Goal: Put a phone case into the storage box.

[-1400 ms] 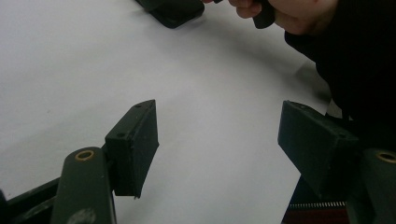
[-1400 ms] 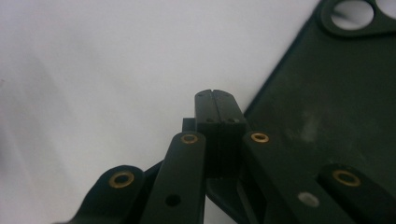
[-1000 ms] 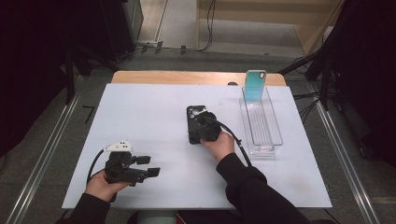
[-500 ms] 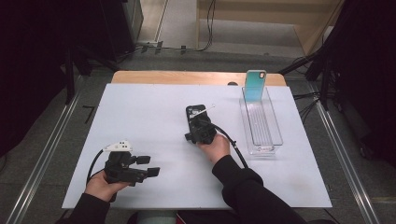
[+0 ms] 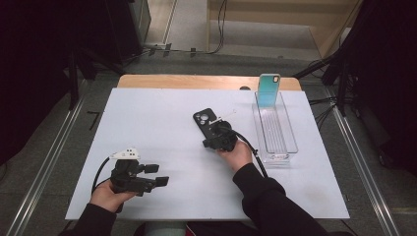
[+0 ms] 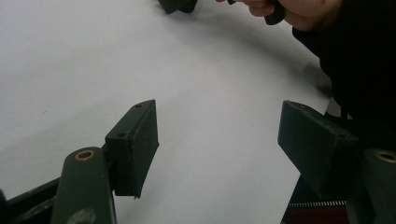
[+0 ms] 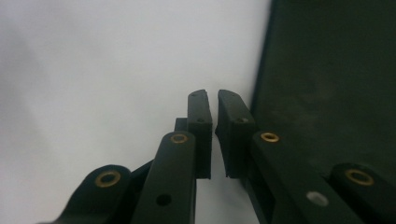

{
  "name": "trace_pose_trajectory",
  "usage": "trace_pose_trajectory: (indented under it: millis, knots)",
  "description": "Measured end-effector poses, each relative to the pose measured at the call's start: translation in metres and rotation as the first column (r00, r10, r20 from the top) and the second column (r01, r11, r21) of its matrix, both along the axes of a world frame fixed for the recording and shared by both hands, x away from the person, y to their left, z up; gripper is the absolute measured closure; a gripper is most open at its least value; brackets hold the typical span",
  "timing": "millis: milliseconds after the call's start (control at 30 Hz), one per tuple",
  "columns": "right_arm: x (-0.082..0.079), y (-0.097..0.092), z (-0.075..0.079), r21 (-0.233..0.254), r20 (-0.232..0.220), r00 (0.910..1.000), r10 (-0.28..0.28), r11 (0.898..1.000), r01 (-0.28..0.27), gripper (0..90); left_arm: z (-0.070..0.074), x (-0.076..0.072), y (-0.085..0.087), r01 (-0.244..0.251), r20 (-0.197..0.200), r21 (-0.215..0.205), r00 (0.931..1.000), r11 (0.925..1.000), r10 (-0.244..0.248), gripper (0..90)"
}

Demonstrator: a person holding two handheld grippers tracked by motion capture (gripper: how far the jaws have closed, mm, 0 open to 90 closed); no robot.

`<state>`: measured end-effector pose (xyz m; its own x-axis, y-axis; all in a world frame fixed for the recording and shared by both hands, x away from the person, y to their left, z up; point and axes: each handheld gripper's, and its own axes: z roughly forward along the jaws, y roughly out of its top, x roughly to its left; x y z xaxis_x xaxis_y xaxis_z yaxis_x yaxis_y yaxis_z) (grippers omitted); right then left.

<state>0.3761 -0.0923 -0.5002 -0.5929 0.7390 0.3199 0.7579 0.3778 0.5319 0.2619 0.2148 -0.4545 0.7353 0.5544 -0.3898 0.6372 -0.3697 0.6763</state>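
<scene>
While the right gripper (image 5: 212, 132) rests at the near end of the black case (image 5: 205, 119), its jaws stand a narrow slit apart, having just begun to open; nothing is between them, and the case's edge lies just beside the right jaw. Near the front left of the white mat (image 5: 147, 113), the left gripper (image 5: 158, 174) is spread wide and empty over bare mat. A clear tray (image 5: 290, 140) with a teal case (image 5: 268, 90) lies to the right, apart.
</scene>
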Motion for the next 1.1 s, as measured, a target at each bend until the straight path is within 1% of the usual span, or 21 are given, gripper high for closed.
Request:
trace_pose_trajectory:
  millis: [33,100,167,233,300,333,400,467,533,600,667,700,867,933,1000,1100]
  knots:
    - [-0.001,0.000,0.001,0.004,0.001,1.0000,0.008,1.000,-0.008,81.0,0.000,0.000,0.000,0.001,0.001,0.000,1.0000,1.0000,-0.001,29.0]
    - [-0.006,0.000,0.007,0.018,0.014,0.9996,0.024,1.000,-0.024,77.1,0.000,0.000,0.000,0.000,0.000,0.000,1.0000,1.0000,0.000,29.1]
    - [-0.011,-0.003,0.015,0.048,0.023,0.9984,0.051,0.997,-0.052,67.9,-0.001,0.001,0.001,0.002,-0.003,-0.001,1.0000,1.0000,-0.002,29.0]
    - [-0.016,-0.006,0.022,0.069,0.020,0.9975,0.068,0.995,-0.070,61.1,0.000,0.001,0.001,0.001,-0.004,0.001,1.0000,1.0000,-0.001,29.0]
    - [-0.022,-0.011,0.028,0.094,0.039,0.9958,0.083,0.992,-0.086,54.4,0.000,0.001,0.000,0.002,-0.002,-0.001,1.0000,1.0000,-0.002,29.0]
    - [-0.025,-0.015,0.031,0.120,0.032,0.9957,0.087,0.989,-0.090,50.8,0.000,0.001,0.000,0.002,-0.003,-0.003,1.0000,1.0000,-0.002,29.0]
    - [-0.029,-0.020,0.035,0.152,0.043,0.9944,0.096,0.983,-0.101,44.7,0.000,0.001,-0.001,0.007,-0.003,-0.003,1.0000,1.0000,-0.007,29.0]
    - [-0.034,-0.026,0.041,0.170,0.051,0.9919,0.116,0.978,-0.123,41.0,0.001,0.001,-0.001,0.010,-0.004,-0.004,0.9999,0.9999,-0.010,29.0]
    - [-0.038,-0.031,0.044,0.189,0.063,0.9904,0.123,0.973,-0.133,38.7,0.001,0.001,-0.002,0.014,-0.002,-0.004,0.9999,0.9999,-0.014,29.0]
    - [-0.042,-0.039,0.048,0.210,0.055,0.9907,0.125,0.968,-0.134,36.3,0.001,0.002,-0.002,0.014,-0.002,-0.008,0.9999,0.9999,-0.014,29.0]
    - [-0.048,-0.048,0.051,0.208,0.076,0.9890,0.127,0.968,-0.140,34.3,0.000,0.003,-0.002,0.022,-0.003,-0.004,0.9998,0.9997,-0.022,29.0]
    - [-0.050,-0.051,0.052,0.207,0.082,0.9887,0.126,0.968,-0.140,34.0,0.000,0.003,-0.003,0.018,-0.009,-0.009,0.9998,0.9998,-0.018,29.0]
    - [-0.065,-0.070,0.056,0.182,0.114,0.9858,0.124,0.973,-0.143,32.4,0.000,0.005,-0.004,0.022,-0.011,-0.005,0.9997,0.9997,-0.022,29.0]
    - [-0.072,-0.079,0.057,0.189,0.128,0.9833,0.129,0.970,-0.152,31.6,0.000,0.005,-0.005,0.023,-0.008,-0.008,0.9997,0.9997,-0.023,28.9]
    - [-0.078,-0.086,0.057,0.186,0.133,0.9828,0.129,0.971,-0.152,30.6,0.000,0.005,-0.006,0.026,-0.007,-0.008,0.9996,0.9996,-0.026,29.0]
    - [-0.088,-0.098,0.058,0.193,0.137,0.9819,0.131,0.969,-0.156,28.4,0.000,0.005,-0.007,0.033,-0.001,-0.007,0.9995,0.9994,-0.033,28.9]
